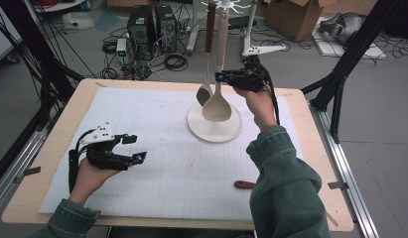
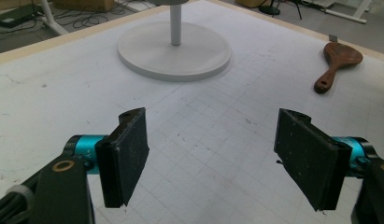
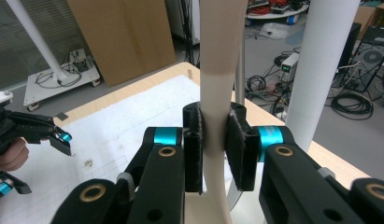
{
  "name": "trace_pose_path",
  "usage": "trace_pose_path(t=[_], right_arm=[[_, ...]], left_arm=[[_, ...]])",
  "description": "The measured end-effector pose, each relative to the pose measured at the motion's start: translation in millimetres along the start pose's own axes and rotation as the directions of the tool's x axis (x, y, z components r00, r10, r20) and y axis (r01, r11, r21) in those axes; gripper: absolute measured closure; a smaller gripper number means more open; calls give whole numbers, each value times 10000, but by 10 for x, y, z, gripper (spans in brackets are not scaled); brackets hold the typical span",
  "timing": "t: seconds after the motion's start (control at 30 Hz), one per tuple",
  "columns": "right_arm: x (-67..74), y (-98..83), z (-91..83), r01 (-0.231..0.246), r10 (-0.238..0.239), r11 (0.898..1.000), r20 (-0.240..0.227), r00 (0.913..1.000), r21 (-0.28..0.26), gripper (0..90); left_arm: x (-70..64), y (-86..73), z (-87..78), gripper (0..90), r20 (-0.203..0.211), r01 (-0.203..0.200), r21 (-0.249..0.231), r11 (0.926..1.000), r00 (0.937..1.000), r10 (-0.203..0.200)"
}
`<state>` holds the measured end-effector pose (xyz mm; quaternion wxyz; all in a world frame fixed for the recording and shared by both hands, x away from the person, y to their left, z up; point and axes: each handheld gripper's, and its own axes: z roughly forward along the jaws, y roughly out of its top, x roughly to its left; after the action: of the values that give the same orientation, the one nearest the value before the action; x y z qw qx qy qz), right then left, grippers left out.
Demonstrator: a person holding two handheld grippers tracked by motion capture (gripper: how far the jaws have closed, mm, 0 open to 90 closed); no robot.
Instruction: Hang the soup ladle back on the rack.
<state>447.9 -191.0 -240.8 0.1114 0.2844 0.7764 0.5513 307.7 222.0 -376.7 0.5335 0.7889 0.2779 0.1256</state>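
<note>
Cream spoon handle between clamped right fingers.

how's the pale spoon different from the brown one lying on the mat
The pale spoon hangs upright at the white stand, bowl down; the brown spoon lies flat on the mat.
The pale spoon's handle is clamped in the right gripper; nothing touches the brown spoon.
One is cream, the other dark reddish brown.
Both look wooden.

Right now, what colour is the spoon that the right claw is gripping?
Pale cream, the spoon in the right claw; the high view shows it best.
</note>
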Motion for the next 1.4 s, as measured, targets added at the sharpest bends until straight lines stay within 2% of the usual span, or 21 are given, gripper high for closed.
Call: trace_pose_path(t=[0.57, 0.9, 1.03, 1.3, 1.4], right_arm=[[6, -20, -51, 263, -263, 9996, -49, 9996, -73, 722], [-28, -12, -170, 188, -189, 9996, -34, 9998, -225, 721], [-21, 0, -214, 260, -263, 9994, -138, 9996, -249, 734], [25, 79, -297, 693, -704, 9974, -682, 9952, -193, 874], [50, 118, -331, 850, -860, 9963, -773, 9933, -159, 896]], left_arm=[[14, 8, -48, 259, 87, 111, -187, 9998, 9999, -110], [42, -3, -61, 259, 27, 162, -236, 9996, 9999, -162], [39, 3, -59, 259, 10, 126, -246, 9996, 9999, -126], [31, 13, -57, 259, 35, 100, -261, 9996, 9999, -99], [26, 17, -59, 259, 44, 106, -281, 9996, 9999, -105]])
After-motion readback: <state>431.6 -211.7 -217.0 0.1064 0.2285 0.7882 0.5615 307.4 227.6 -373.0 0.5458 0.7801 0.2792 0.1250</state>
